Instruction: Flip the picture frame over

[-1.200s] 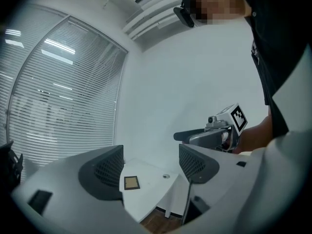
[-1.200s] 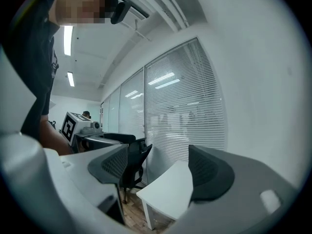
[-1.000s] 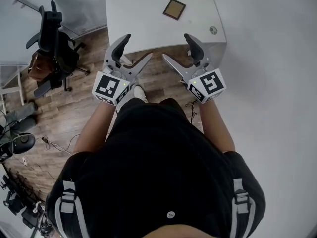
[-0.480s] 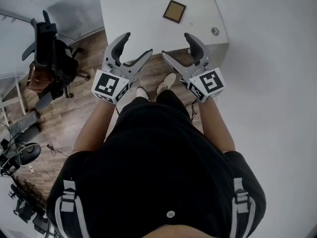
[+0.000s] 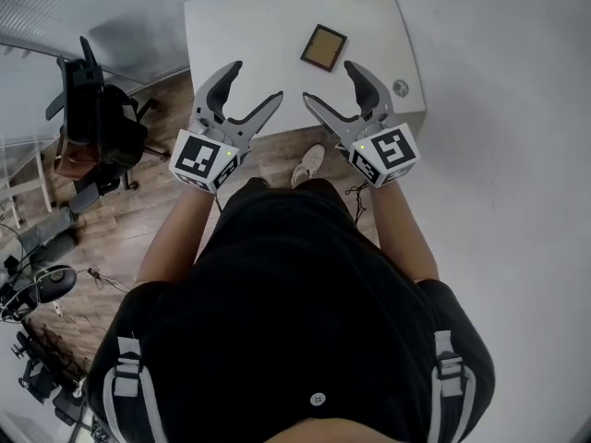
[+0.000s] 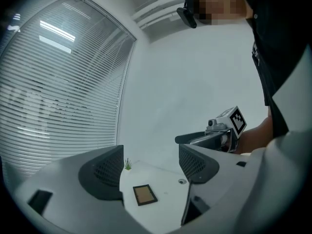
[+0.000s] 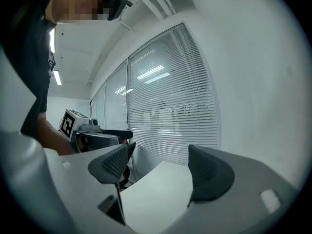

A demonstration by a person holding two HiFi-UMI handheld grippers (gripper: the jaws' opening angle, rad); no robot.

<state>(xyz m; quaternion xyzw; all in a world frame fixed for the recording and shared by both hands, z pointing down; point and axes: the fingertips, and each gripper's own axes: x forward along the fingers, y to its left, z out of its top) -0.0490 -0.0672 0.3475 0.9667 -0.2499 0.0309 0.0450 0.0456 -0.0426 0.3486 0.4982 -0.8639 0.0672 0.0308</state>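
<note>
While held side by side, left hand-held gripper (image 5: 256,82) and right hand-held gripper (image 5: 329,82) gape.

Left gripper (image 5: 240,95) agape, right gripper (image 5: 337,93) agape, empty

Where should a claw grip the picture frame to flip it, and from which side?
Probably its near edge, from the person's side: the picture frame lies flat on the table, so only its thin rim offers purchase, and the right claw is closest.

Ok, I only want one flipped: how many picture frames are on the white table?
1: a small square brown dark-rimmed picture frame, flat on the white table near its middle. None looks hidden.
</note>
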